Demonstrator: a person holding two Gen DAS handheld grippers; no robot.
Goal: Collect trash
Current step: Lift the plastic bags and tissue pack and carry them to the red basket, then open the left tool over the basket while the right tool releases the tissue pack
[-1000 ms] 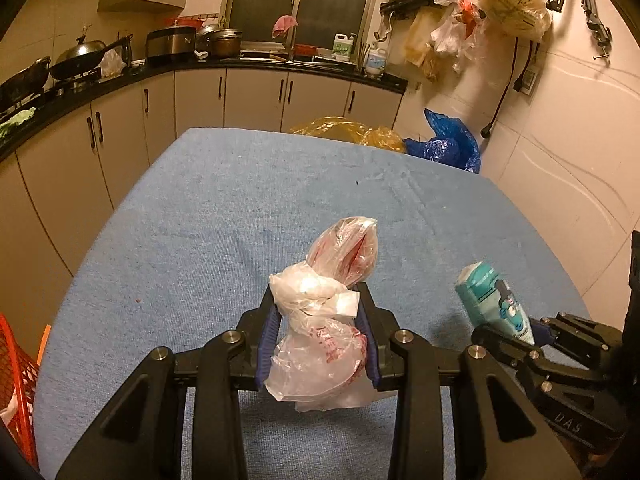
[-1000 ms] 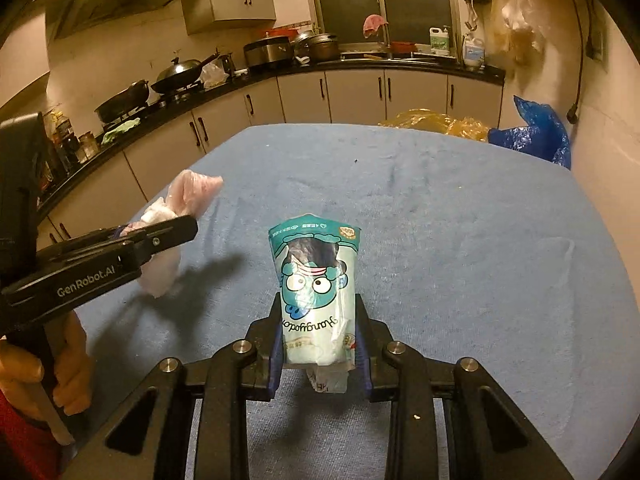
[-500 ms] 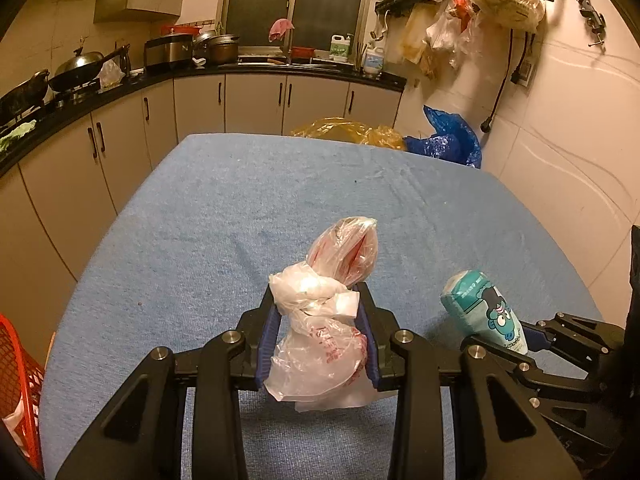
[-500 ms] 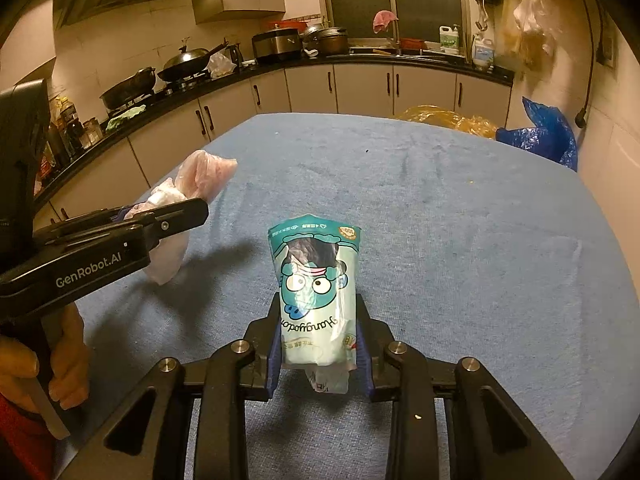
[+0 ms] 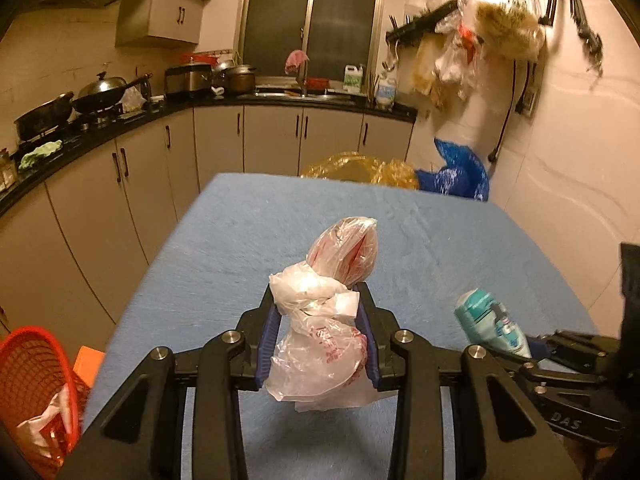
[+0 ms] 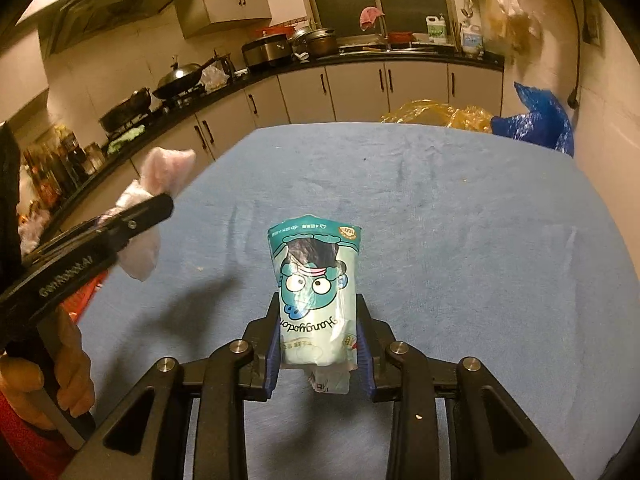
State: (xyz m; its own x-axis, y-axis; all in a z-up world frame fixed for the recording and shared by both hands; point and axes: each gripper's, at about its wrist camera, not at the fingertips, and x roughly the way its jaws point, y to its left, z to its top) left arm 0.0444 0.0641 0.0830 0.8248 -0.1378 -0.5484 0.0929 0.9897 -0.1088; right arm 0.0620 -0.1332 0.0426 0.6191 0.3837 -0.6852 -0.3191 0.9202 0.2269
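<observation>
My left gripper (image 5: pixel 319 320) is shut on a crumpled clear plastic bag (image 5: pixel 324 320) with red print, held above the blue-covered table (image 5: pixel 248 240). My right gripper (image 6: pixel 318 336) is shut on a teal snack packet (image 6: pixel 316 288) with a cartoon face, also above the table. The packet shows at the right of the left wrist view (image 5: pixel 490 324). The bag shows at the left of the right wrist view (image 6: pixel 152 200). A red mesh basket (image 5: pixel 36 380) with some trash in it stands below the table's left edge.
Kitchen cabinets and a black counter with pans (image 5: pixel 100 96) run along the left and back. Yellow (image 5: pixel 360 166) and blue (image 5: pixel 460 172) plastic bags lie past the table's far edge. A wall (image 5: pixel 580 200) stands at the right.
Both grippers have lifted and tilted upward, holding their items. The table looks lower and farther, and the red basket has come further into the left wrist view.
</observation>
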